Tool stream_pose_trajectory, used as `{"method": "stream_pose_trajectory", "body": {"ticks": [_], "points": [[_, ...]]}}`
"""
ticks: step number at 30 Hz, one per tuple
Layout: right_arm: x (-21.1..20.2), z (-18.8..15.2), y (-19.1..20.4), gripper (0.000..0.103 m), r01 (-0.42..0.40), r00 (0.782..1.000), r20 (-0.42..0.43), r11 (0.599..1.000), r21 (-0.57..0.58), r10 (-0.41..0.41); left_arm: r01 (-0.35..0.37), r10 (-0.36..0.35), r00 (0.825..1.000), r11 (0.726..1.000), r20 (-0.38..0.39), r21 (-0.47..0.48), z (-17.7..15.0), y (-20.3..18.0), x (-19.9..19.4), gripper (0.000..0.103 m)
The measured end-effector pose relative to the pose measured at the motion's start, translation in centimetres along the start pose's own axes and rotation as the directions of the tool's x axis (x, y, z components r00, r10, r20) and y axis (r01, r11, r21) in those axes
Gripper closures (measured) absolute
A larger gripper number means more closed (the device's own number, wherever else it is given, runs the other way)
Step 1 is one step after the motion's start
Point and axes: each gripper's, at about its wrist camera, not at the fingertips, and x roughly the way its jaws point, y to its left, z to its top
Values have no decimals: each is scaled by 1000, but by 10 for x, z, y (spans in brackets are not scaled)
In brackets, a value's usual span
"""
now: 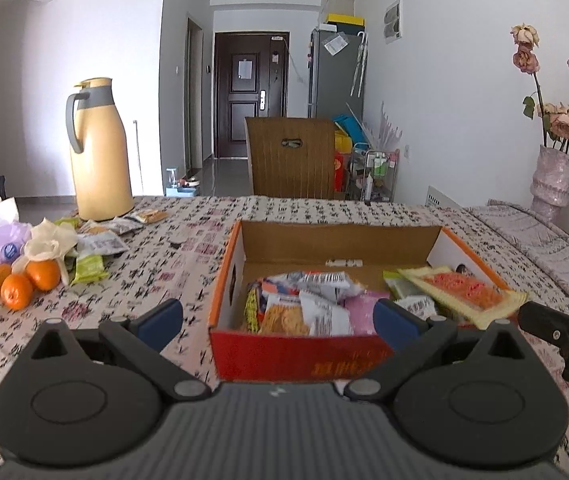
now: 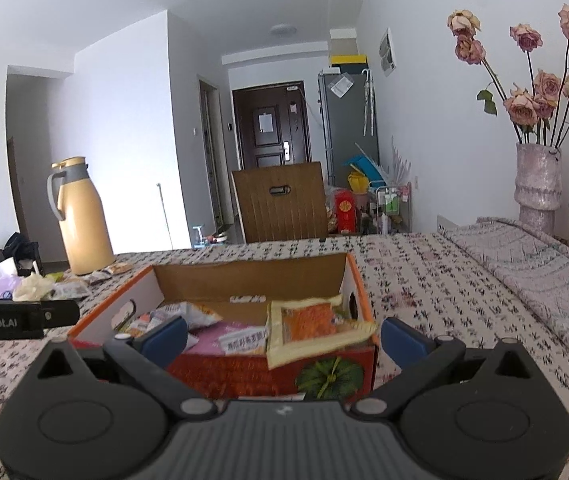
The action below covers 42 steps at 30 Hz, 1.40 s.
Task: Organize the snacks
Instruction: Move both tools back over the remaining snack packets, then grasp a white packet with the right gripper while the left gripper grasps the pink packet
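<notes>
Both your left gripper and your right gripper have their fingers spread wide and released, gripping nothing, each hovering just near the front wall of the cardboard box that sits on the patterned counter. The box already holds a heap of snack packets, with a yellow-edged orange packet tilted over its near right corner. More loose snacks lie far left on the counter, beside the oranges and near the tan thermos jug.
</notes>
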Motion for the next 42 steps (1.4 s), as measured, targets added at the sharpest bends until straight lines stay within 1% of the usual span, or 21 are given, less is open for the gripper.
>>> {"method": "stream_pose_trajectory", "body": {"ticks": [5, 11, 20, 27, 34, 37, 39, 42], "points": [[-9, -15, 6, 0, -13, 999, -35, 1000, 0, 13, -2, 2, 1000, 1000, -30, -3, -13, 7, -7, 0], [-16, -36, 16, 0, -23, 995, -96, 1000, 5, 24, 15, -15, 997, 1000, -69, 2, -31, 12, -17, 0], [-29, -69, 45, 0, -53, 982, -183, 999, -9, 51, 39, -37, 995, 999, -98, 16, -55, 30, -35, 0], [-35, -84, 68, 0, -74, 975, -211, 997, 5, 73, 53, -50, 992, 998, -115, 25, -68, 44, -44, 0], [-35, -91, 87, 0, -87, 970, -229, 996, -17, 81, 55, -54, 990, 998, -133, 4, -79, 59, -49, 0], [-30, -94, 90, 2, -82, 966, -246, 997, -14, 76, 62, -61, 988, 998, -144, 1, -83, 62, -49, 0], [-28, -96, 91, 6, -80, 964, -255, 997, -13, 74, 68, -68, 986, 998, -150, -2, -85, 63, -49, 0], [-25, -99, 94, 16, -89, 960, -268, 996, -20, 81, 76, -76, 985, 997, -157, -5, -87, 64, -48, 0]]}}
